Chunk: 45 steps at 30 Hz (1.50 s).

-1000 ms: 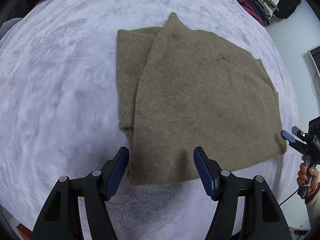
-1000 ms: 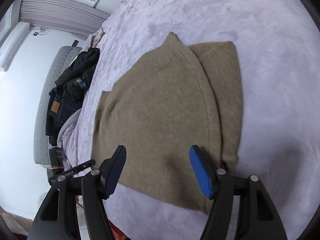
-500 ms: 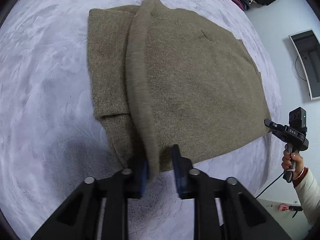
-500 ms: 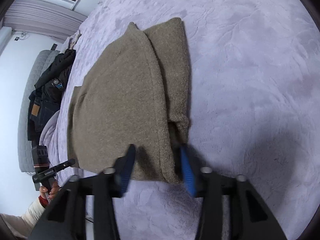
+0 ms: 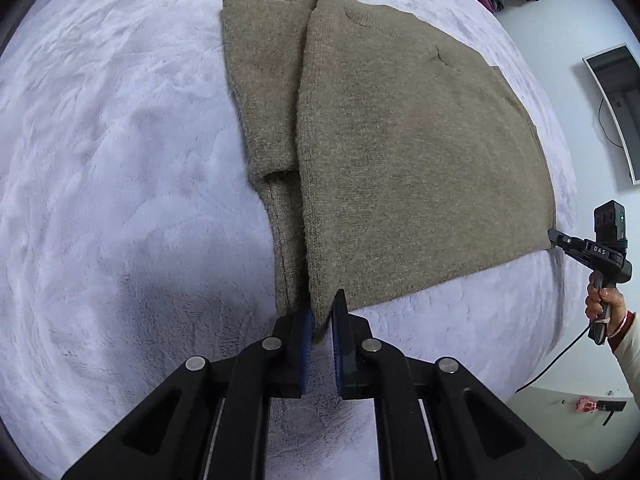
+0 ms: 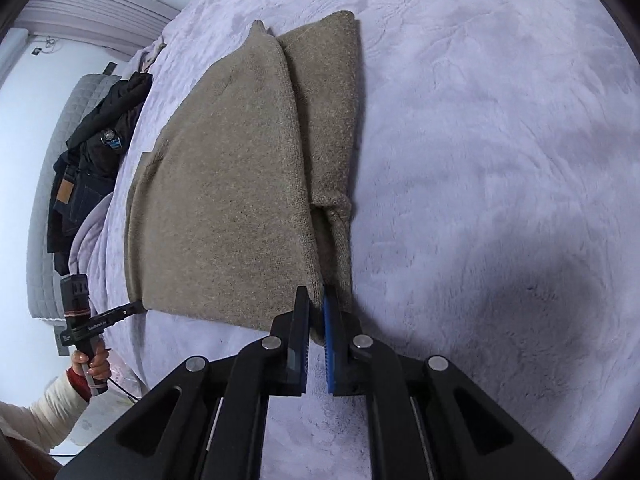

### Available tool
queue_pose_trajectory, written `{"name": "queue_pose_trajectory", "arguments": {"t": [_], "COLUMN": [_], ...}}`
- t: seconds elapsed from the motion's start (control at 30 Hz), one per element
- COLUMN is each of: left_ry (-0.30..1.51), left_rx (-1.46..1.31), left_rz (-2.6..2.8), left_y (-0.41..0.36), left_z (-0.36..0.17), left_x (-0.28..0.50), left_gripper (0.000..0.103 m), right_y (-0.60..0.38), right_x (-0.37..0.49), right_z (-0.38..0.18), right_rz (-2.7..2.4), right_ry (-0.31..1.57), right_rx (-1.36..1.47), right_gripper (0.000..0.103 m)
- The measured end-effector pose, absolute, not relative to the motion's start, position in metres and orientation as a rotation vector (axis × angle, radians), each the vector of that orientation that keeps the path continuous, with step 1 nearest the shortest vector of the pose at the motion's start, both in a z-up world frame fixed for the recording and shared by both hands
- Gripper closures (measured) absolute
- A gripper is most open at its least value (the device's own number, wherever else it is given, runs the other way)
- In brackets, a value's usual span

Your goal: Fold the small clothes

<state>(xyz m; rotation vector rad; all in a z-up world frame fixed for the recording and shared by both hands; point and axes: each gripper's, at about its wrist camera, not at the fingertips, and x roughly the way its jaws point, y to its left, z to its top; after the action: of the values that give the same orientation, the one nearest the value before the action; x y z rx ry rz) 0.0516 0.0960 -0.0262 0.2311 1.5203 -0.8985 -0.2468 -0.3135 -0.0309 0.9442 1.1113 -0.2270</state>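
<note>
- A pale plush blanket (image 5: 120,160) fills both views; the tan sweater (image 5: 400,160) lies flat at centre frame.
- Left gripper (image 5: 320,322), lower centre, pinches the sweater's near corner.
- Right gripper (image 6: 317,320), lower centre, is clamped on the other corner.

A second ago both grippers hung open over the sweater's (image 5: 420,152) near hem. Since then the left gripper (image 5: 322,316) has dropped to one hem corner and clamped it between its pads. The right gripper (image 6: 316,312) has done the same at the other corner. The pinched edges now stand up off the blanket (image 5: 112,152) in ridges.
</note>
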Motion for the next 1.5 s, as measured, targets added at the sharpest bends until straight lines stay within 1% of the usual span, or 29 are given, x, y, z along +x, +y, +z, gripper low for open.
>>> {"name": "queue_pose_trajectory", "arguments": {"t": [0.1,0.13,0.17,0.2,0.23,0.3,0.33,0.4,0.43,0.47,0.53,0.6,0.7,0.8,0.9,0.97,1.03,1.13,1.17,1.3,1.5], "left_ry": [1.504,1.488,1.472,1.470,1.472,1.462,1.442,1.398,1.366,1.326,1.257,1.234,1.206,1.186,1.165,1.163,1.163,1.151,1.150,1.179,1.249], "left_rx": [0.244,0.278,0.317,0.321,0.302,0.273,0.266,0.250,0.250,0.259,0.282,0.316,0.366,0.442,0.459,0.440,0.445,0.468,0.474,0.483,0.450], "left_rz": [-0.861,-0.830,-0.800,-0.790,-0.789,-0.775,-0.765,-0.761,-0.753,-0.743,-0.716,-0.664,-0.574,-0.472,-0.399,-0.395,-0.388,-0.395,-0.401,-0.442,-0.461], "left_y": [0.097,0.097,0.097,0.099,0.102,0.102,0.100,0.093,0.087,0.077,0.054,0.026,-0.012,-0.027,-0.020,-0.011,-0.009,-0.007,-0.005,0.012,0.047], "left_z": [-0.017,-0.013,-0.009,-0.006,-0.003,0.008,0.015,0.029,0.036,0.043,0.048,0.042,0.023,-0.001,-0.016,-0.020,-0.021,-0.016,-0.013,-0.005,0.005], "left_x": [0.053,0.052,0.051,0.051,0.053,0.055,0.056,0.060,0.064,0.069,0.078,0.090,0.110,0.120,0.135,0.146,0.150,0.150,0.148,0.139,0.118], "left_gripper": [0.093,0.086,0.071,0.064,0.057,0.057,0.057,0.057,0.053,0.046,0.045,0.045,0.045,0.045,0.045,0.044,0.035,0.035,0.035,0.035,0.035], "right_y": [-0.310,-0.309,-0.308,-0.309,-0.308,-0.308,-0.308,-0.307,-0.306,-0.305,-0.302,-0.301,-0.298,-0.296,-0.301,-0.309,-0.316,-0.324,-0.326,-0.322,-0.276], "right_x": [-0.243,-0.243,-0.242,-0.241,-0.241,-0.240,-0.241,-0.243,-0.244,-0.242,-0.231,-0.209,-0.167,-0.133,-0.119,-0.121,-0.124,-0.131,-0.133,-0.144,-0.154], "right_z": [-0.025,-0.023,-0.020,-0.018,-0.016,-0.011,-0.007,0.006,0.013,0.022,0.037,0.044,0.039,0.022,-0.003,-0.012,-0.013,-0.009,-0.007,0.005,0.018], "right_rz": [-0.226,-0.232,-0.240,-0.250,-0.269,-0.340,-0.384,-0.448,-0.468,-0.484,-0.477,-0.434,-0.387,-0.381,-0.395,-0.389,-0.388,-0.435,-0.440,-0.437,-0.315], "right_ry": [1.159,1.168,1.172,1.174,1.175,1.179,1.176,1.134,1.114,1.094,1.043,1.022,1.043,1.080,1.125,1.105,1.079,1.079,1.078,1.076,1.028], "right_rx": [0.872,0.862,0.857,0.856,0.861,0.866,0.857,0.829,0.812,0.790,0.749,0.735,0.717,0.677,0.666,0.683,0.691,0.701,0.720,0.747,0.851], "right_gripper": [0.097,0.097,0.097,0.096,0.094,0.081,0.073,0.072,0.072,0.072,0.072,0.072,0.072,0.072,0.072,0.076,0.076,0.076,0.073,0.069,0.068]}}
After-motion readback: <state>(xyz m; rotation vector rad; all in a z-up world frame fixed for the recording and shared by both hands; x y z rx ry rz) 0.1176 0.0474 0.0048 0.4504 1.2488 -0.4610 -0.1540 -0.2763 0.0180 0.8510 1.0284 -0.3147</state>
